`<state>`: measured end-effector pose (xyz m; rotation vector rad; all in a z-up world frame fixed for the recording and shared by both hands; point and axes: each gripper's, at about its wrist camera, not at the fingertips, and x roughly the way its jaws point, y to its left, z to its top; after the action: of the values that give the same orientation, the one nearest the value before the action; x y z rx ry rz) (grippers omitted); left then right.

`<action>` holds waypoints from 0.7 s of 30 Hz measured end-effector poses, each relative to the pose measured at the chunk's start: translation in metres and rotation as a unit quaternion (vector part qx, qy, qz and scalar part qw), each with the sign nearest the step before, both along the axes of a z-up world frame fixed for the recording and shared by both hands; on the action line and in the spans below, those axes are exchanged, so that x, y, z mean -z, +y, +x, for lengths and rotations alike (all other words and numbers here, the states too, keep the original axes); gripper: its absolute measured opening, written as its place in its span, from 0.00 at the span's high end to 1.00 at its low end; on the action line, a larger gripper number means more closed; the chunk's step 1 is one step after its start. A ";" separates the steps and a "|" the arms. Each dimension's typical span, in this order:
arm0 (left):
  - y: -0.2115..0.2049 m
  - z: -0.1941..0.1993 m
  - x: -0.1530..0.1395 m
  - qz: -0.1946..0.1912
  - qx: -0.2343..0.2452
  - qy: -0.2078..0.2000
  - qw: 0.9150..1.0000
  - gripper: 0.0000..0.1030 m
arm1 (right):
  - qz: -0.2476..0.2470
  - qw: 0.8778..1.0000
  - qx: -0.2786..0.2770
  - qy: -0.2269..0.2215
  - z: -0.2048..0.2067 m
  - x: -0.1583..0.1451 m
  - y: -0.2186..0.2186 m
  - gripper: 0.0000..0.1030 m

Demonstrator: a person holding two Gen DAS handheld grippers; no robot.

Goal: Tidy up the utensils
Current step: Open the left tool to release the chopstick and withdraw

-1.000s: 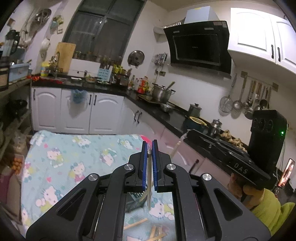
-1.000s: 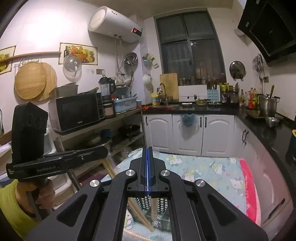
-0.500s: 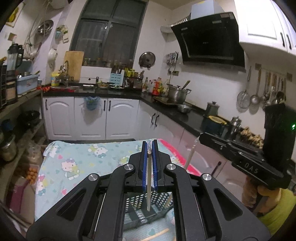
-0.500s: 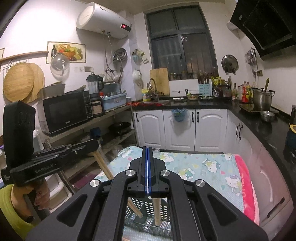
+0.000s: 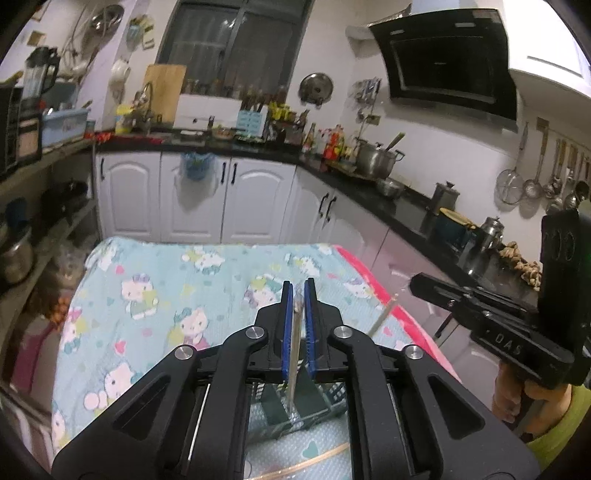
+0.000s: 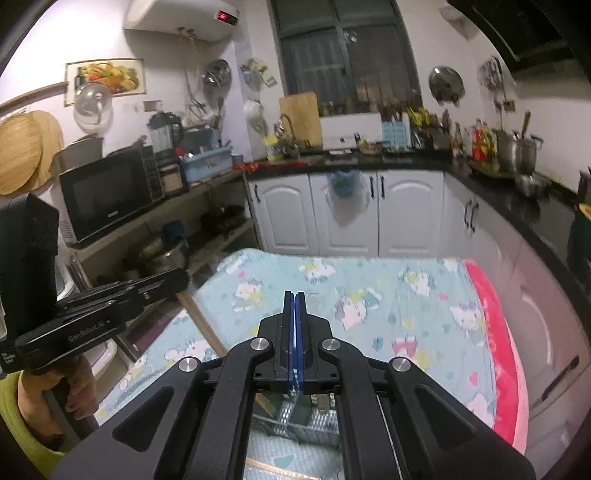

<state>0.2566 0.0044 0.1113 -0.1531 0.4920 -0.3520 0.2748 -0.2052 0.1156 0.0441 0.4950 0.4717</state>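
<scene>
Lowered basket-ward, left hand-held gripper (image 5: 297, 295) clamps an upright chopstick (image 5: 294, 354); right hand-held gripper (image 6: 294, 301) closed.

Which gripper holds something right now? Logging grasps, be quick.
Left gripper: closed on a thin utensil handle above the basket.
Right gripper: closed; a pale stick juts from it.

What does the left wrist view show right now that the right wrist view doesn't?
Left wrist only: the left gripper shut on a thin utensil, the range hood, and ladles hanging on the wall.
Right wrist only: the right gripper with pads pressed together, the microwave, and the water heater.
Both: the cartoon-print tablecloth and the slotted basket below the fingers.
</scene>
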 end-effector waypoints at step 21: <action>0.060 -0.081 0.018 -0.044 -0.081 -0.039 0.995 0.10 | -0.009 0.999 0.021 -0.028 -0.066 0.023 -0.032 0.35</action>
<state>0.1759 0.0648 0.0936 -0.2629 0.3846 -0.2194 0.2087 -0.2373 0.0925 0.0234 0.4429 0.4270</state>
